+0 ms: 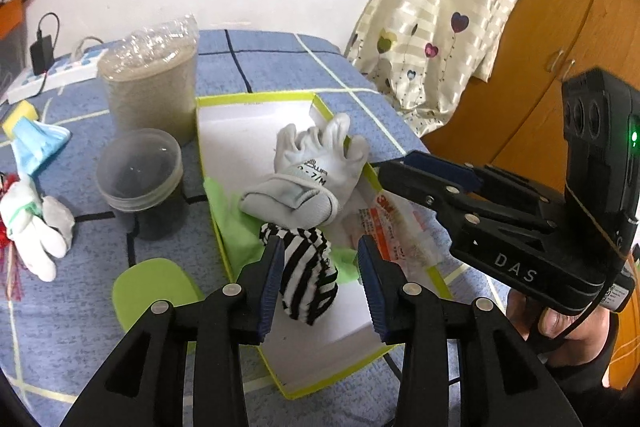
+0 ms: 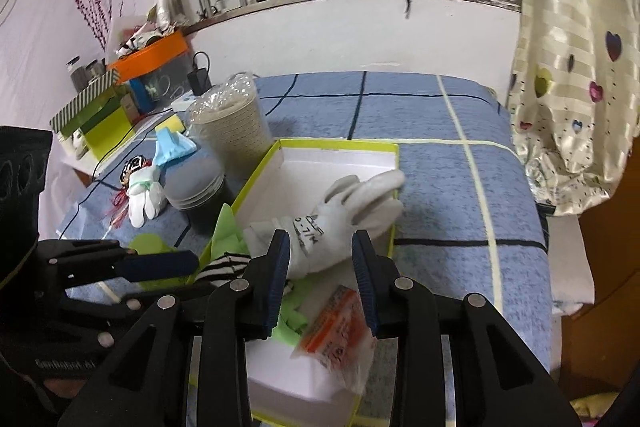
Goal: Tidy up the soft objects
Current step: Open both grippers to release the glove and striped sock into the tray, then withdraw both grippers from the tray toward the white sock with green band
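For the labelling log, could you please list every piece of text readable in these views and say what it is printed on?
"DAS": side of the right gripper body.
"7/M": cuff of the grey glove in the box; the brand word above it is too distorted to read.
"3M": orange packet in the box; its small print is too small.
Lettering on the left gripper body: blurred.

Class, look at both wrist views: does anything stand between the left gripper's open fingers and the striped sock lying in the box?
Nothing visible does. The left gripper is open, its fingers on either side of the striped sock in the box. The grey glove lies beyond the sock.
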